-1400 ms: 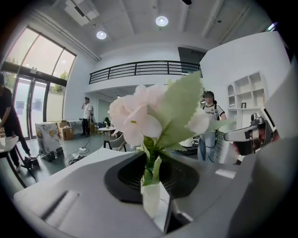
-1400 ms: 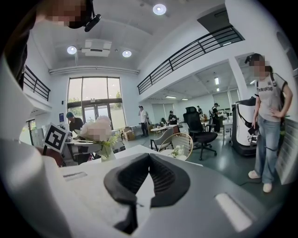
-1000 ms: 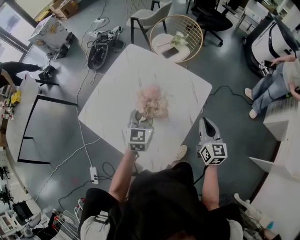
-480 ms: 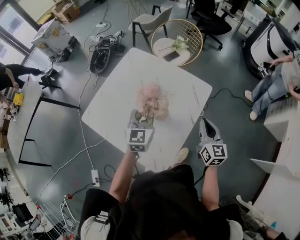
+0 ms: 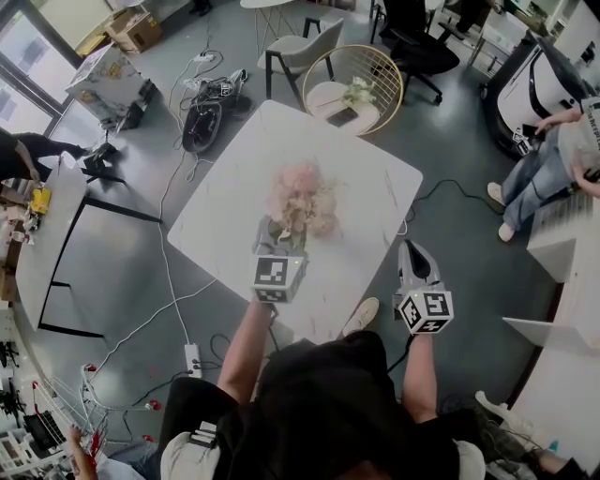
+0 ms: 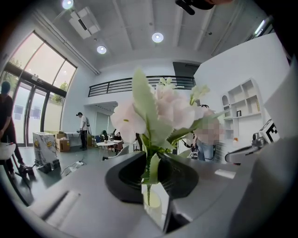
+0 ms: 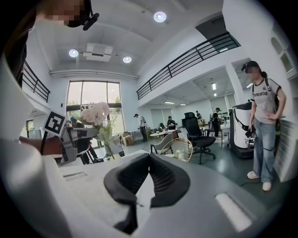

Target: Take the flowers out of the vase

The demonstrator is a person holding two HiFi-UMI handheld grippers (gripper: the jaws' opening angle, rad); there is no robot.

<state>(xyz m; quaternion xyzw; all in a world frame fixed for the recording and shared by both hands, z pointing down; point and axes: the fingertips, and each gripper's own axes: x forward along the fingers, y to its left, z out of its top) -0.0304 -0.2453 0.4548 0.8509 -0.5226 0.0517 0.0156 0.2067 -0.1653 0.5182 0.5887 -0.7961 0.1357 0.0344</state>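
The left gripper [image 6: 151, 160] is pinched narrow on the green stems of the pink flowers [image 6: 158, 111]. The blooms stand upright above its jaws, and the stems run down into a pale vase [image 6: 152, 201] right below, over the white counter [image 5: 225, 220]. The right gripper [image 7: 149, 160] is closed and empty, off the counter's near right edge.

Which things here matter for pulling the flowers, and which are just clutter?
Job: pink flowers, stems clamped in the left gripper; vase below them.
Lying about: right gripper, empty; gold wire chair; black office chair; floor power strip; cardboard box.
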